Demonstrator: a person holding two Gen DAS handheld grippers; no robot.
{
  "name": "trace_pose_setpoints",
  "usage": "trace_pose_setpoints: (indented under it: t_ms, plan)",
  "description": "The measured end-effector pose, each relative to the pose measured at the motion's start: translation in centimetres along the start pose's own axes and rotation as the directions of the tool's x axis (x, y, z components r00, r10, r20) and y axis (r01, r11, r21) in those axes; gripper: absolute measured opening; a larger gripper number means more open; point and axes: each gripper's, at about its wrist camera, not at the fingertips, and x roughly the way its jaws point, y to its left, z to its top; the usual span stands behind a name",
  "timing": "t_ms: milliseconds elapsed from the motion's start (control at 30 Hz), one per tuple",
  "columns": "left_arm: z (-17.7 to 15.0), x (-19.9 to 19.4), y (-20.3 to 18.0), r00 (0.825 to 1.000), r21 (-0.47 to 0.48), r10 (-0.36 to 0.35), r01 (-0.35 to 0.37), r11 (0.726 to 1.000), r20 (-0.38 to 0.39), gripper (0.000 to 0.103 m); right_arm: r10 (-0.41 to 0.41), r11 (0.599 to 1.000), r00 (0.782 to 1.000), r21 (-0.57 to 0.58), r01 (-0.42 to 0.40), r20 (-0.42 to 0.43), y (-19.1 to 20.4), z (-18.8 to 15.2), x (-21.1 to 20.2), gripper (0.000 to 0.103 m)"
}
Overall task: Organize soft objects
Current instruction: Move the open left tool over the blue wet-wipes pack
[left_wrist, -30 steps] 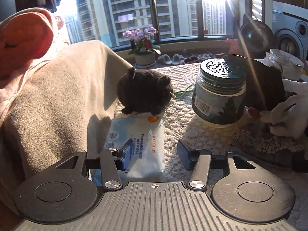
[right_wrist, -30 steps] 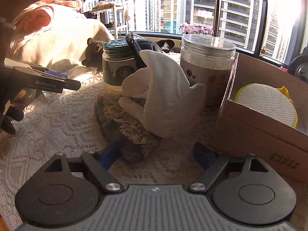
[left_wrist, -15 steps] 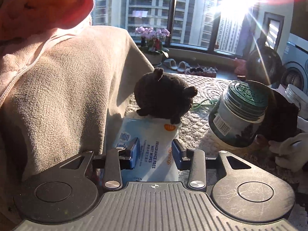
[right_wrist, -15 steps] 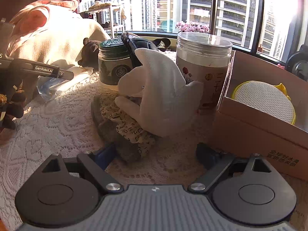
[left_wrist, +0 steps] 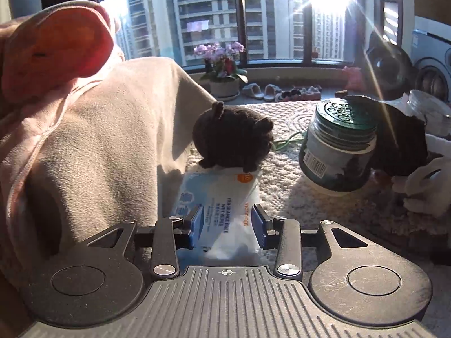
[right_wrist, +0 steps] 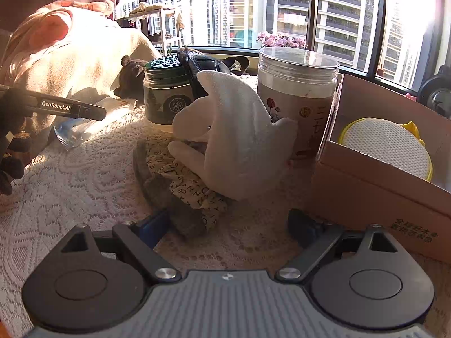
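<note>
Left wrist view: the left gripper has its two blue pads pressed on the sides of the wet wipes pack, so it is grasping the pack. Its jaws have just been closing on it. The pack is soft and flat, so a squeeze from both sides is a good way to hold it. At 12 o'clock from the pack sits the dark plush toy, touching the pack's far end. At 2 o'clock stands the green jar. At 9 o'clock a beige blanket hangs in a big heap.

Right wrist view: the right gripper is released, with its jaws wide apart and nothing pinched. I think it waits this way, ready for the next soft thing. At 12 o'clock from it lies the white glove on a printed cloth. At 2 o'clock is the cardboard box, probably where soft things go.
</note>
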Motion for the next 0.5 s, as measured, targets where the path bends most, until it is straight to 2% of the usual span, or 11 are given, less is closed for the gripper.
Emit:
trace_pose_setpoints:
  t_ms: [133,500]
  plan:
    - [-0.6,0.2,0.9,0.999,-0.037,0.022,-0.023,0.999,-0.027,0.044,0.0,1.0,1.0,0.0,0.0,0.0,0.0,0.0,0.0,0.092]
    - [-0.6,0.7,2.3,0.999,-0.149,-0.03,0.026,0.988,-0.023,0.043,-0.002,1.0,1.0,0.0,0.002,0.0,-0.1,0.0,0.0,0.092]
